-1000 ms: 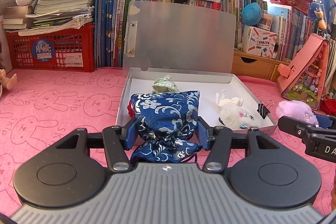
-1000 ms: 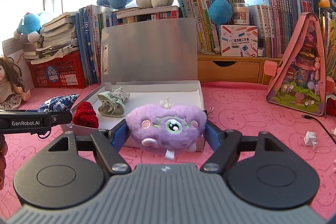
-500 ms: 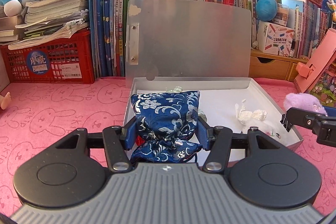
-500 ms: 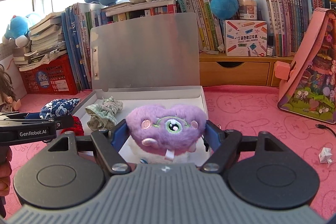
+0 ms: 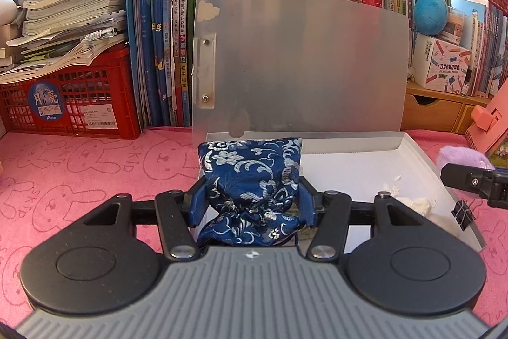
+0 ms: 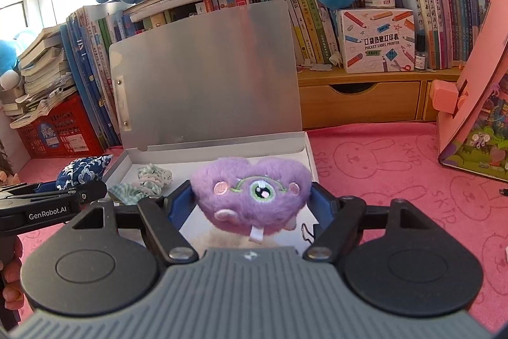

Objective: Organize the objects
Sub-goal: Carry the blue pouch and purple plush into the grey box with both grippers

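The worktop (image 5: 79,167) is covered by a pink cloth printed with rabbit outlines. An open white box (image 5: 425,161) rests on it, lid (image 5: 301,62) standing upright at the rear. A red crate (image 5: 73,104) stands at the rear left, loaded with stacked papers. A row of upright books (image 5: 158,53) stands just beside the crate. A wooden drawer unit (image 6: 358,100) stands at the rear right. A pink toy house (image 6: 476,116) stands at the right edge.
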Demonstrator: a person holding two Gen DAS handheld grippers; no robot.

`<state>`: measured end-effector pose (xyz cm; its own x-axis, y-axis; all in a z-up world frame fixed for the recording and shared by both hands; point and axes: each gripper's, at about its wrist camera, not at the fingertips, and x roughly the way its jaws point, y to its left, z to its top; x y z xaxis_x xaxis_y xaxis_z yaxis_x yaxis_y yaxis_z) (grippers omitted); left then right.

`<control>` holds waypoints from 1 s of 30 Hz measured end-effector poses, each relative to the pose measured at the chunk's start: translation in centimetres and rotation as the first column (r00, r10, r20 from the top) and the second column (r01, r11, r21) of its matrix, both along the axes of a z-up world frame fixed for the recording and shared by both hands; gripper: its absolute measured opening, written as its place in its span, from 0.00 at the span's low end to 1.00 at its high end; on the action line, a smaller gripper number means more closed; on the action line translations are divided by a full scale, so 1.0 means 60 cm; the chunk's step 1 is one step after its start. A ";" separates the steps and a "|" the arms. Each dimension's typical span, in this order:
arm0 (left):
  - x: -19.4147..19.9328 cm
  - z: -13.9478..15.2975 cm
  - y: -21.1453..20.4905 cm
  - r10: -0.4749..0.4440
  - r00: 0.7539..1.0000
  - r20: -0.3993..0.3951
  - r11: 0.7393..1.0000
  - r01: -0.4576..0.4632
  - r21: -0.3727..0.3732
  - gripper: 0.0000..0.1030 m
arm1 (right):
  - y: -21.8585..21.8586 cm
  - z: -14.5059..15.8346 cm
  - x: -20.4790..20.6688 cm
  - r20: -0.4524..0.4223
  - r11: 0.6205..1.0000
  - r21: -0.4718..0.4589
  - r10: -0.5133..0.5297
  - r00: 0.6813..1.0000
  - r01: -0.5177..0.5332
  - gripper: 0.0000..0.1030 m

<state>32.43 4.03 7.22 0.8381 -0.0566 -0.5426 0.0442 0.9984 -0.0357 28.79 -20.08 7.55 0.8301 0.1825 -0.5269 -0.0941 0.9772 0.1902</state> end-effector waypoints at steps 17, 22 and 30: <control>0.049 -0.044 0.007 0.003 0.999 -0.048 1.000 -0.004 -0.011 0.60 | 0.007 -0.037 0.068 -0.058 0.998 -0.056 -0.036 0.998 0.033 0.75; 0.047 -0.043 0.007 -0.002 0.999 -0.048 1.000 0.002 -0.010 0.60 | -0.001 -0.045 0.077 -0.070 0.998 -0.036 -0.052 0.996 0.049 0.75; 0.047 -0.046 0.000 -0.007 0.999 -0.051 1.000 0.008 0.010 0.61 | 0.001 -0.049 0.078 -0.078 0.999 -0.025 -0.041 0.996 0.039 0.75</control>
<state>35.23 4.03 4.45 0.8091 -0.0566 -0.5849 0.0500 0.9984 -0.0276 33.46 -20.01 4.62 0.7926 0.1365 -0.5943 -0.0402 0.9842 0.1724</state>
